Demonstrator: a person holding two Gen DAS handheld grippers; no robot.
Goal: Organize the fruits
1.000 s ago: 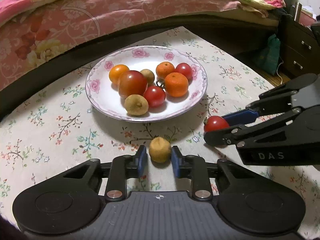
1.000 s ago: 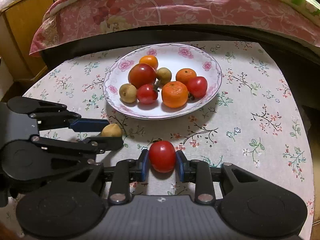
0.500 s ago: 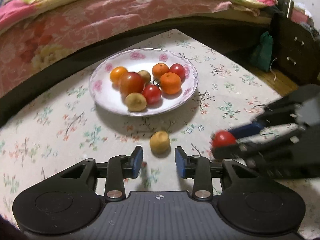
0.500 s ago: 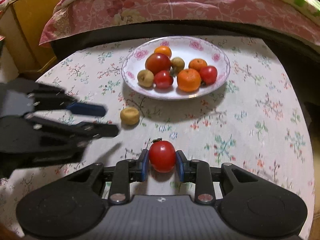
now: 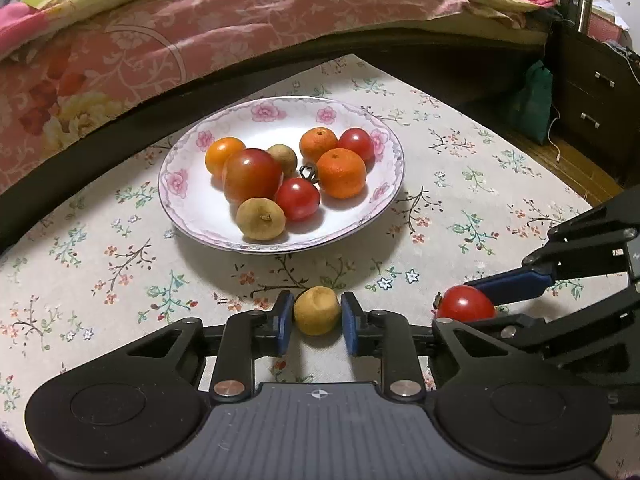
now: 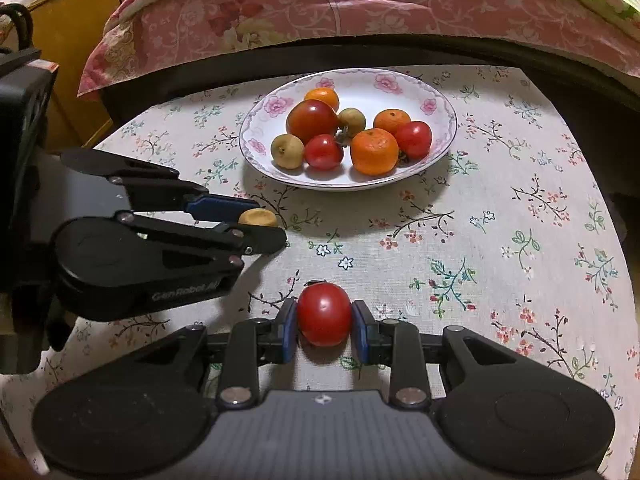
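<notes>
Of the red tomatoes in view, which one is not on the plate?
The tomato between the right gripper pads, over the tablecloth. The other three lie on the floral plate.

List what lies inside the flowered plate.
In the plate: one large tomato, two small tomatoes, three oranges and two brownish fruits. The fruits crowd together, so anything smaller beneath or behind them is hidden.

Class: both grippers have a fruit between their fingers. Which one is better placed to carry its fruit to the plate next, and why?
Left, marginally. The left gripper brackets the small tan fruit directly below the floral white plate; the right gripper, shut on the red tomato, sits farther back.
</notes>
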